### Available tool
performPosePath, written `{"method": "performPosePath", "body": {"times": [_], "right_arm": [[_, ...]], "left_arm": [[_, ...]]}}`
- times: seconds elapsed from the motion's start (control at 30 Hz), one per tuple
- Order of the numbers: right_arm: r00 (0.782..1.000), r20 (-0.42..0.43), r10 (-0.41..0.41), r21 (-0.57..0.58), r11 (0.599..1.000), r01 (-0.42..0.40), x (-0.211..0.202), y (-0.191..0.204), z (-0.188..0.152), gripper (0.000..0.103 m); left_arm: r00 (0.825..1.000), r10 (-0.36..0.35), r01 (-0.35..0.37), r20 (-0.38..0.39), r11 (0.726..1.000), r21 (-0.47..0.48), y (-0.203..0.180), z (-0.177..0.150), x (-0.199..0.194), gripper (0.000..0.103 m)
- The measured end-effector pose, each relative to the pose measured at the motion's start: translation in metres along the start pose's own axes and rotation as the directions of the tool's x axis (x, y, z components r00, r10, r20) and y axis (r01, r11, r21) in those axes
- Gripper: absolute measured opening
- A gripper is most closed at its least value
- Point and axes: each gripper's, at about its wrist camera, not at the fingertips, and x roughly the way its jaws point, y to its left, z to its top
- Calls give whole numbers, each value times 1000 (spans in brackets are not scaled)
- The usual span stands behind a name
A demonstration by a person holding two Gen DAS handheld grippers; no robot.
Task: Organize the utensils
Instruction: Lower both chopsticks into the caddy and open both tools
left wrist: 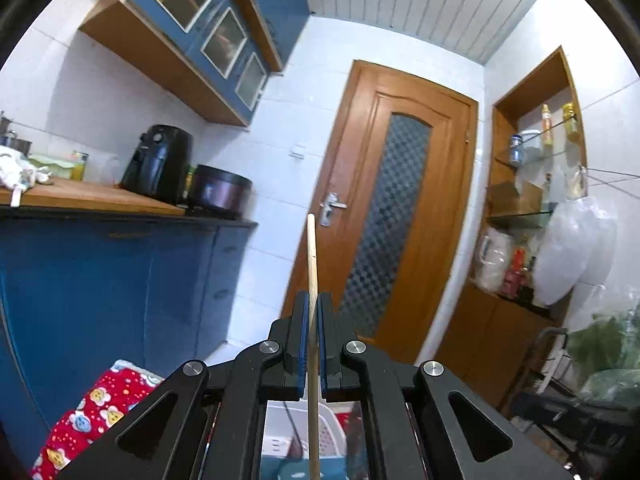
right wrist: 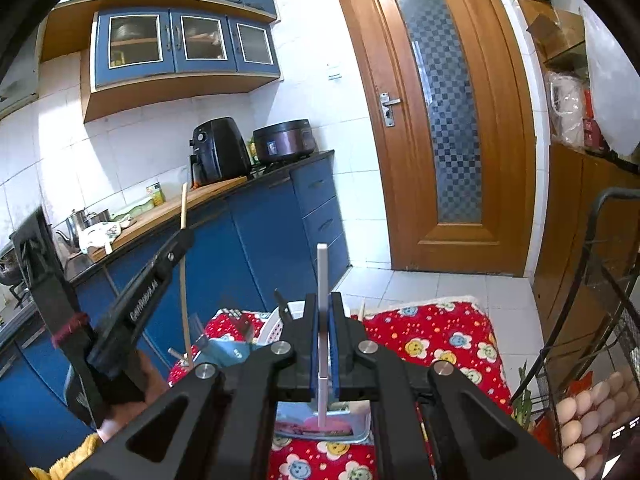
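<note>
In the left wrist view my left gripper [left wrist: 314,300] is shut on a wooden chopstick [left wrist: 312,248], which stands upright between the blue pads and sticks out above and below them. The right wrist view shows the same left gripper [right wrist: 185,236] at the left, with that chopstick [right wrist: 183,292] hanging down from it. My right gripper [right wrist: 322,300] is shut on a slim white utensil handle [right wrist: 322,268] that stands upright. A white slotted basket [right wrist: 276,322] sits on the red flowered cloth [right wrist: 432,340] just beyond both grippers, with forks [right wrist: 239,318] beside it.
A metal tray [right wrist: 352,430] lies on the cloth under my right gripper. A wire rack [right wrist: 592,272] with eggs [right wrist: 588,408] stands at the right. Blue cabinets [right wrist: 260,240] and a counter with an air fryer [right wrist: 216,152] are at the left, a wooden door [right wrist: 436,120] ahead.
</note>
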Motion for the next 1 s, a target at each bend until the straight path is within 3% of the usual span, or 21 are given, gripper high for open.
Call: {"method": "performPosePath", "body": {"times": [0.33,0.7,1.0], "right_arm": [[1000,7,-13,0,1000,13,20,-2,4,6],[999,-27,-29,-26,999,28,46,2,-12,6],[995,-97,1,-20,1000,-3,67,-2,-27,7]], "left_arm": [[994,56,-62,91,996,64,0,-20,6,4],[991,105,-113,80,988,103,1,-43,21,4],[994,101,-104,38,988,113,3,-51,19,4]]}}
